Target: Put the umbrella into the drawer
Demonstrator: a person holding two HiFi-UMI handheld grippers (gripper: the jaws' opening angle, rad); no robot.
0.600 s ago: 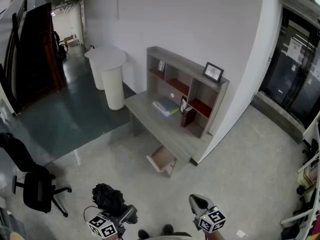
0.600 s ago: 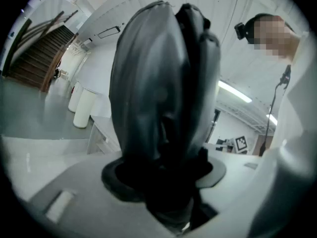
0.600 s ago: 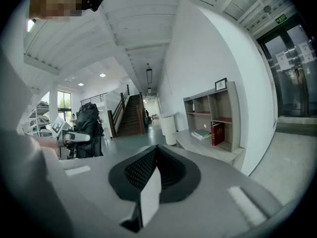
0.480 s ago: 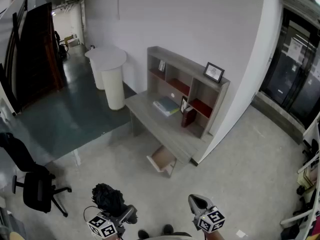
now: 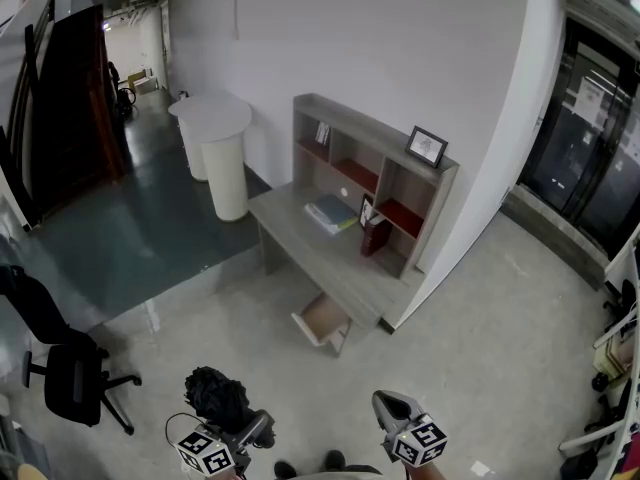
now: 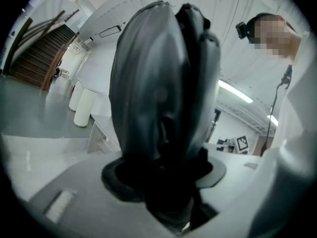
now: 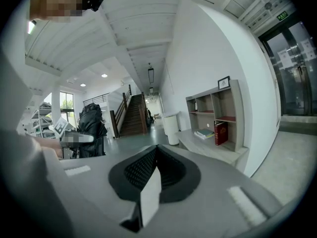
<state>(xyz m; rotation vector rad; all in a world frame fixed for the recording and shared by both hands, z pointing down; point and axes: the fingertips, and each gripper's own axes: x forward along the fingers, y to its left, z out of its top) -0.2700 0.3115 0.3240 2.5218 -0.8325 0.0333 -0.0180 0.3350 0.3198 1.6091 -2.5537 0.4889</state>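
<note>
Your left gripper (image 5: 243, 434) sits at the bottom left of the head view. Its jaws are clamped on the folded black umbrella (image 5: 217, 398), held fairly wide because the bundle is bulky. In the left gripper view the umbrella (image 6: 163, 93) fills the middle of the frame, and its dark folds bunch down into the gap at the left gripper (image 6: 166, 182). Gripping it at one end looks like a sensible way to carry it, since the free length can go into the drawer first.

Your right gripper (image 5: 392, 408) is at the bottom centre-right, and in its own view the right gripper (image 7: 153, 175) has its jaws pressed together with nothing between them. It seems to be kept free to steady things, or to push the drawer shut later.

The drawer (image 5: 325, 319) stands pulled out below the front edge of the surface (image 5: 300, 238), near the middle of the head view and well apart from both grippers. The umbrella has not reached it, so I judge the task to be at the carrying stage.

Both hands are low and close to your body. Both grippers aim forward toward the surface, tipped slightly down.
</note>
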